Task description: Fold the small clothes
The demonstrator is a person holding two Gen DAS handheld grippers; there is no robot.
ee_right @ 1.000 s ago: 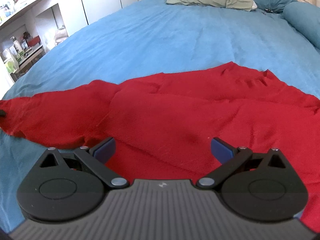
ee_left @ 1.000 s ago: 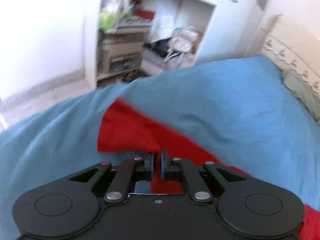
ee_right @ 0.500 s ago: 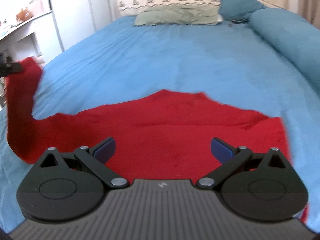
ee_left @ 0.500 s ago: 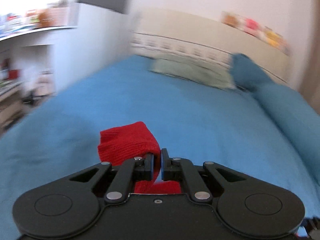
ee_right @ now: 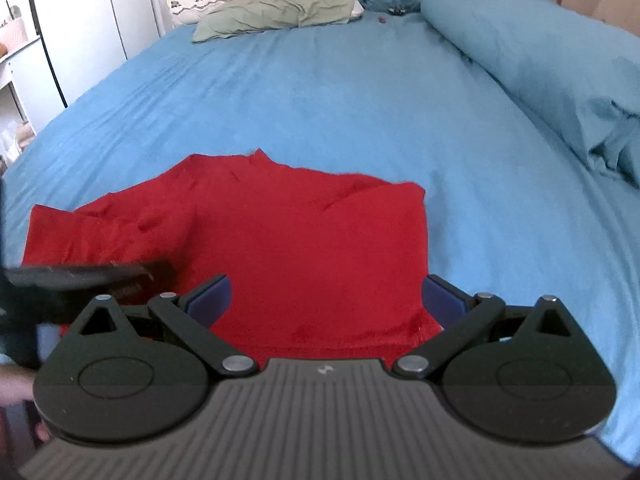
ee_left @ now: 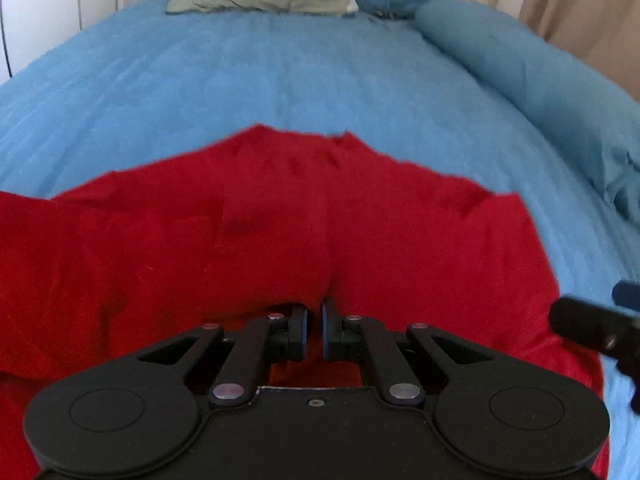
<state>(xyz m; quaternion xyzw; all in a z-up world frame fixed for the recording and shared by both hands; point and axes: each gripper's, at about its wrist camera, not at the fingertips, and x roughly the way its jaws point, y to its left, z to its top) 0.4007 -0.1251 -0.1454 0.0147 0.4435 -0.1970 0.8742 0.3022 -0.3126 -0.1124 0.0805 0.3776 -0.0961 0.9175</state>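
- The left gripper [ee_left: 314, 330] is seen clenched on a pinch of the red garment [ee_left: 280, 232]; its blue pads are nearly together with a fold of red cloth drawn up between them; the cloth rises into a soft ridge just ahead of the jaws.
- The right gripper [ee_right: 326, 300] is seen released; its jaws stand wide apart with nothing pressed between the pads; it hangs over the near edge of the garment, and whether it touches the cloth cannot be told.
- The two grippers are found close together; the left one shows as a dark blur at the lower left of the right wrist view, and part of the right one is caught at the right edge of the left wrist view.
- The red garment is laid on the blue bedspread [ee_right: 320, 92], toward the near end of the bed; one side is already doubled over the body, so that a layered flap is seen on the left in the right wrist view, while the right edge lies straight and flat.
- The fold is judged to be partly made; the gathered cloth is not yet let go or smoothed, and further folds are probably left before a compact shape is reached.
- A green pillow [ee_right: 276, 14] and a rolled blue duvet [ee_right: 532, 40] are seen well beyond, apart from the work.
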